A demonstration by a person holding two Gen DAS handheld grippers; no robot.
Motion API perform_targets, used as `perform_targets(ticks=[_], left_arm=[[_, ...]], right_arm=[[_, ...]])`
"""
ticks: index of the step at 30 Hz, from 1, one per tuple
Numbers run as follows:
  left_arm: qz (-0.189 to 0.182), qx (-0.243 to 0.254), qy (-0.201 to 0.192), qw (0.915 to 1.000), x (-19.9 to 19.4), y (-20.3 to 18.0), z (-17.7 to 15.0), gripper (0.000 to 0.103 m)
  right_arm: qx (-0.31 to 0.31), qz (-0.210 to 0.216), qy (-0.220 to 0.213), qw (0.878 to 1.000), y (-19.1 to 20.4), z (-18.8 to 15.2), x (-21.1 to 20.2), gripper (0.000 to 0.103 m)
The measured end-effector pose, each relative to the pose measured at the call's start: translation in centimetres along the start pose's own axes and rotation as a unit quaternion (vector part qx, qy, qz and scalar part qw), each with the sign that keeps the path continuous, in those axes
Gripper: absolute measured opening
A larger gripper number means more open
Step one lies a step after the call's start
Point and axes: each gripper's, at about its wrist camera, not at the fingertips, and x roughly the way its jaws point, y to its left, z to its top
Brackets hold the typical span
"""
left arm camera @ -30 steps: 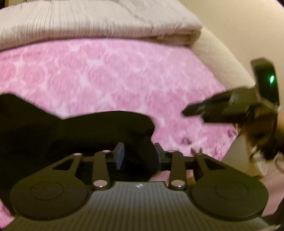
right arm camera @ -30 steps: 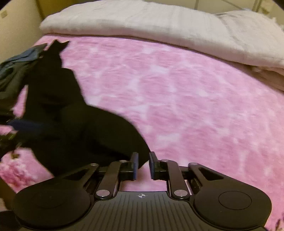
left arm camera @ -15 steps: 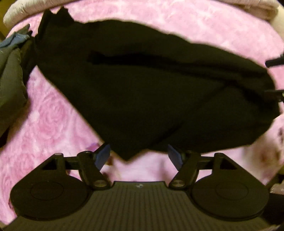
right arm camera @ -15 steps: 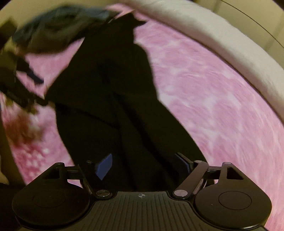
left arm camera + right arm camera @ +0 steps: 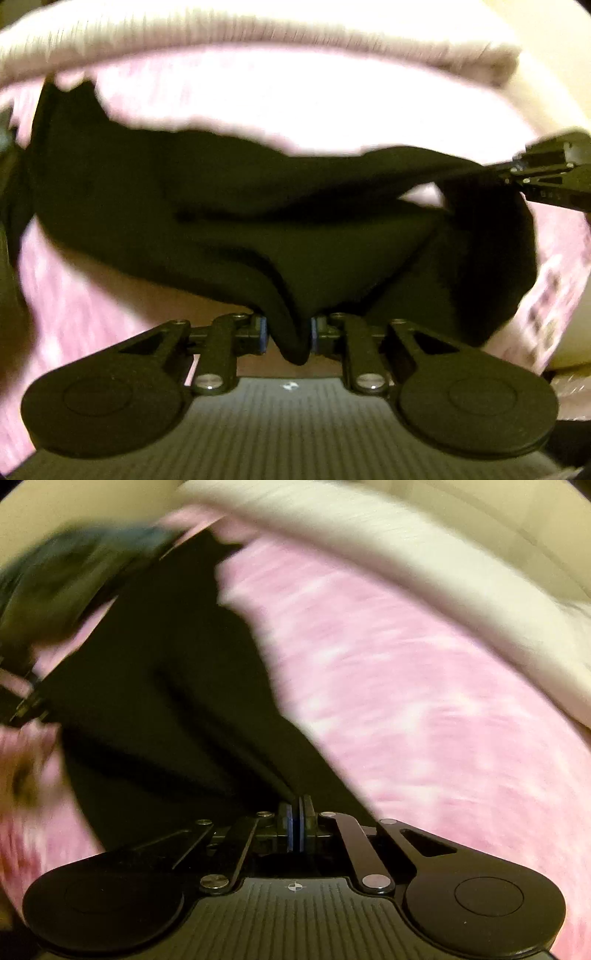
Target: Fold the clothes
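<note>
A black garment point(image 5: 221, 206) lies stretched across the pink blanket point(image 5: 74, 314). In the left wrist view a fold of its near edge sits pinched between the blue pads of my left gripper point(image 5: 286, 330), whose jaws are closing on it. At the right of that view my right gripper point(image 5: 511, 173) holds the garment's other end, and the cloth runs taut from it. In the right wrist view my right gripper point(image 5: 297, 825) has its pads pressed together on a thin edge of the black garment point(image 5: 166, 701), which runs away to the upper left. Both views are blurred.
A folded whitish blanket point(image 5: 258, 26) lies along the far side of the bed, also seen in the right wrist view point(image 5: 406, 554). A blue-grey heap of clothes point(image 5: 74, 565) sits past the garment's far end. The pink blanket point(image 5: 424, 720) spreads to the right.
Both grippers stood wide open over the black garment half a second ago. They have since dropped onto it and shut on its edge, and the cloth is now pulled taut between them.
</note>
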Motion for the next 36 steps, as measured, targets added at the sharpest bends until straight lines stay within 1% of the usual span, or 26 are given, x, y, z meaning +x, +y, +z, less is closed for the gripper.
perform_targets(ticks=[1,3,6,8,9,10,12,15,17,18,19,20,21,22,23,24,25,26,27,28,30,32,35,36], left_arm=[[-0.002,0.013,-0.013,0.9998,-0.5,-0.5,1.4,0.016],[-0.006,0.041,-0.037,0.9984,-1.4,-1.9,4.3,0.015],[-0.011,0.098,-0.068,0.9929,-1.8,-6.6,7.8,0.014],[-0.021,0.130,-0.087,0.9875,-1.8,-10.0,10.0,0.011],[-0.037,0.140,-0.095,0.9849,-1.7,-12.2,10.7,0.001],[-0.053,0.152,-0.101,0.9817,-1.4,-14.7,11.3,0.001],[-0.082,0.185,-0.107,0.9734,0.1,-20.7,12.0,0.000],[-0.126,0.233,-0.113,0.9576,2.4,-29.6,12.8,0.000],[-0.156,0.268,-0.097,0.9459,4.5,-35.6,11.7,0.000],[-0.166,0.281,-0.088,0.9411,5.5,-38.3,11.1,0.000],[-0.165,0.282,-0.078,0.9419,6.3,-39.8,10.5,0.000],[-0.159,0.272,-0.066,0.9467,7.0,-40.5,10.0,0.002],[-0.151,0.258,-0.054,0.9529,7.7,-40.8,9.5,0.006],[-0.136,0.235,-0.041,0.9615,8.2,-40.0,9.1,0.008],[-0.116,0.214,-0.029,0.9693,8.5,-38.7,9.0,0.014],[-0.085,0.193,-0.017,0.9774,9.0,-37.2,8.8,0.031],[-0.046,0.171,-0.006,0.9843,9.5,-35.6,8.6,0.041],[-0.005,0.148,0.006,0.9890,9.9,-33.8,8.4,0.055],[0.038,0.125,0.018,0.9913,10.3,-31.7,8.1,0.057],[0.076,0.100,0.033,0.9915,10.6,-29.6,7.8,0.057],[0.137,0.043,0.052,0.9883,11.8,-25.8,7.4,0.068],[0.186,-0.008,0.063,0.9805,12.9,-22.5,7.0,0.069],[0.210,-0.025,0.072,0.9748,14.3,-19.7,6.5,0.069],[0.218,-0.031,0.075,0.9726,14.8,-18.8,6.3,0.067]], right_arm=[[0.032,-0.010,-0.012,0.999,-1.5,0.4,-1.5,0.001],[0.090,-0.051,-0.033,0.994,-5.2,0.1,-4.3,0.001],[0.156,-0.116,-0.055,0.979,-10.7,-1.5,-7.9,0.001],[0.197,-0.158,-0.046,0.967,-14.4,-3.9,-9.1,0.001],[0.217,-0.178,-0.042,0.959,-16.2,-5.1,-9.7,0.001],[0.236,-0.197,-0.037,0.951,-18.0,-6.3,-10.3,0.001],[0.270,-0.218,-0.015,0.938,-21.3,-9.4,-10.8,0.001],[0.308,-0.205,0.022,0.929,-25.3,-14.0,-10.6,0.001],[0.314,-0.185,0.045,0.930,-27.4,-16.9,-10.5,0.002],[0.310,-0.173,0.058,0.933,-28.2,-17.6,-10.3,0.002],[0.311,-0.157,0.067,0.935,-28.6,-18.3,-10.2,0.002],[0.310,-0.142,0.076,0.937,-29.0,-19.0,-10.0,0.007],[0.300,-0.139,0.079,0.941,-29.3,-19.4,-9.9,0.015],[0.288,-0.136,0.082,0.944,-29.5,-19.8,-9.8,0.033],[0.268,-0.134,0.079,0.951,-29.5,-19.7,-9.8,0.055],[0.256,-0.119,0.068,0.957,-29.3,-19.2,-9.7,0.061],[0.245,-0.104,0.057,0.962,-29.1,-18.6,-9.7,0.064],[0.234,-0.089,0.046,0.967,-28.9,-18.0,-9.6,0.065],[0.221,-0.070,0.039,0.972,-28.3,-17.2,-9.4,0.065],[0.209,-0.051,0.031,0.976,-27.6,-16.4,-9.2,0.066],[0.187,-0.019,0.021,0.982,-26.2,-15.0,-8.1,0.067],[0.165,0.007,0.017,0.986,-24.5,-13.2,-6.6,0.068],[0.124,0.027,0.009,0.992,-22.0,-10.4,-4.5,0.069],[0.110,0.031,0.006,0.993,-21.2,-9.5,-3.7,0.070]])
